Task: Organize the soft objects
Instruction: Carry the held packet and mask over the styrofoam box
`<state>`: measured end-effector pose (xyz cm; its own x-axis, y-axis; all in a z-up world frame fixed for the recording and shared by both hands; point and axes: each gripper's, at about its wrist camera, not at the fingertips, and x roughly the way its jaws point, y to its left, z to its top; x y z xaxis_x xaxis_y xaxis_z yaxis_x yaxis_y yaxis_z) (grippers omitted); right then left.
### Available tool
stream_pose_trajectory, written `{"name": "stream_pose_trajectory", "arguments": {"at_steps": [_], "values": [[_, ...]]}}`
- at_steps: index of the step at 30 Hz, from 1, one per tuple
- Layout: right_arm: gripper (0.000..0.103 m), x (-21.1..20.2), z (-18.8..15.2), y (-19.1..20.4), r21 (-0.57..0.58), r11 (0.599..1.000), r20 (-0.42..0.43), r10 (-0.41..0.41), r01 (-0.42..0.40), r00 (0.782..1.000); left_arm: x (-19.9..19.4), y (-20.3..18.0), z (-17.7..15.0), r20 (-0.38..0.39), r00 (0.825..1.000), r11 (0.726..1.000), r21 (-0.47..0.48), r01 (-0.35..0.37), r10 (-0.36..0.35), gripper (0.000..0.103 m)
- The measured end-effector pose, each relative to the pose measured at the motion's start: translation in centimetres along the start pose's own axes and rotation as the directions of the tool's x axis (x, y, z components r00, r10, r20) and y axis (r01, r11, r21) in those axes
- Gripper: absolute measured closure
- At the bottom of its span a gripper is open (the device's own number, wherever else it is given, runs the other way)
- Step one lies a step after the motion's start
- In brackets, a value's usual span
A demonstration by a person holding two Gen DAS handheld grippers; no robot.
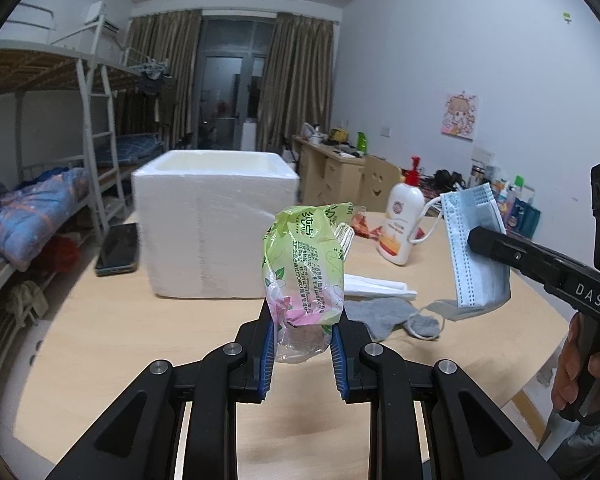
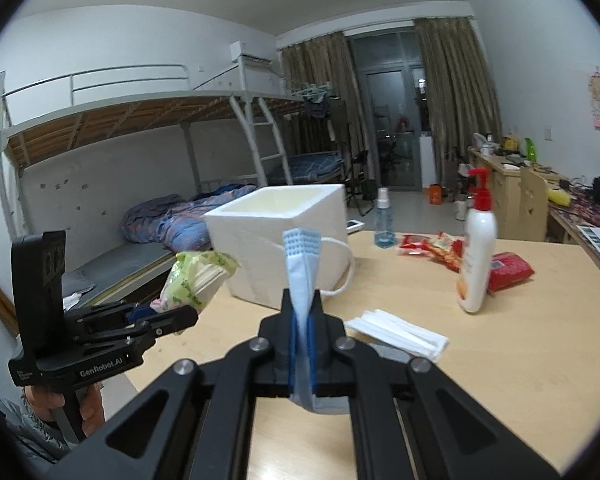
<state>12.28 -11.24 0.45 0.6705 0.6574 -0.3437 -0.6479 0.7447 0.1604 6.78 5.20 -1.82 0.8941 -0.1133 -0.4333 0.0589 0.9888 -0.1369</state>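
1. The left claw was clamped on a green tissue pack, its blue pads pressing the pack's lower end from both sides, the pack standing up and forward out of the jaws.
2. The right claw was pinched tight on a folded blue face mask; the mask rose straight up between the pads, with its lower fold hanging out behind them and a white ear loop curling off to the side.
3. Both items were up off the bench, held clear above the wood.
4. Just beyond the tissue pack, a white foam box sat open-topped on the bench, ahead of both claws.
5. Below the mask lay a grey cloth and a stack of white folded tissues.
6. Farther right stood a white pump bottle, upright, with red snack packets behind it.
7. A dark phone lay left of the box.
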Motion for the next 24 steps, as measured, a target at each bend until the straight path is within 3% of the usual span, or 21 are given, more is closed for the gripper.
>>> {"name": "stream_pose_trajectory", "arguments": {"at_steps": [15, 24], "values": [[0.096, 3.7, 0.7, 6.1, -0.081, 0.986, -0.028, 0.145, -0.147, 0.989, -3.0, 4.6, 0.4, 0.031, 0.99, 0.989, -0.05, -0.137, 0.139, 0.077], [0.096, 4.4, 1.0, 8.0, -0.099, 0.982, -0.026, 0.16, -0.161, 0.987, -3.8, 6.1, 0.8, 0.048, 0.985, 0.985, -0.062, -0.163, 0.166, 0.077]]}}
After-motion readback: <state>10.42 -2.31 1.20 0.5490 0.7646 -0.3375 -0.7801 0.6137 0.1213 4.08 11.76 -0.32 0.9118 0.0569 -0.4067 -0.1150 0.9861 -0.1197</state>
